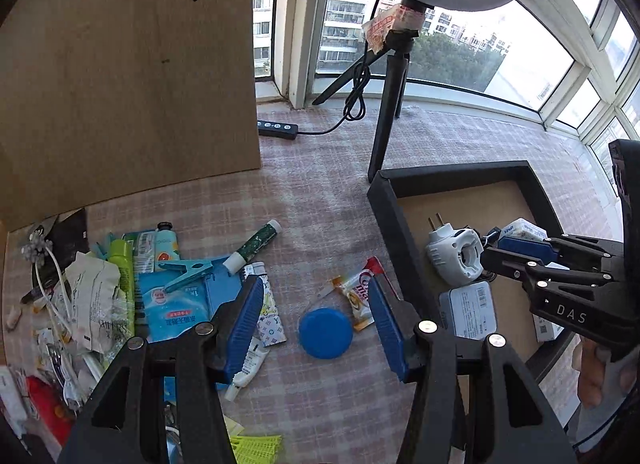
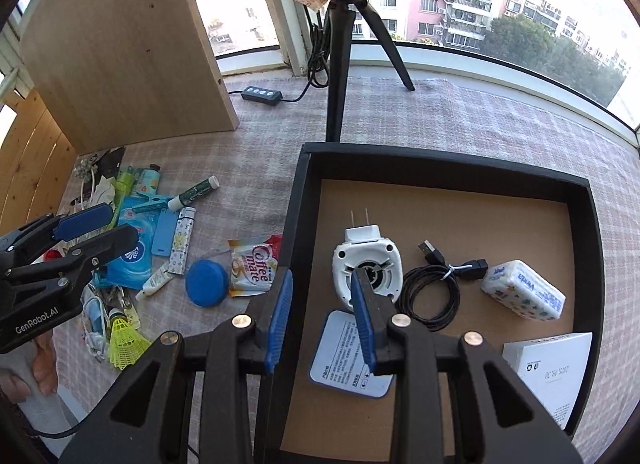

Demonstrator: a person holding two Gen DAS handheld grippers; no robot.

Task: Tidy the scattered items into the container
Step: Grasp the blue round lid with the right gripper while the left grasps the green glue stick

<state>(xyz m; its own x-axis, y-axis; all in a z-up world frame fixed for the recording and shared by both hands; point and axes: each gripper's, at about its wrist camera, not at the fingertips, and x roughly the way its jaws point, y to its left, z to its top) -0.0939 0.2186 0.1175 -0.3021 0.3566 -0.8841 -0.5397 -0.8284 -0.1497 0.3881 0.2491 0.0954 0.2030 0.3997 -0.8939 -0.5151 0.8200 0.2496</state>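
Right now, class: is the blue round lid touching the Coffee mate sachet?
Apart. The right wrist view shows a thin strip of checked cloth between the blue round lid and the Coffee mate sachet; they lie side by side.

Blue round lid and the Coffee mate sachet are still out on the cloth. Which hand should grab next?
Left. The left gripper hangs open right above the blue round lid and Coffee mate sachet, nothing between its fingers. The right gripper, also empty, straddles the black box wall, farther from the pile.
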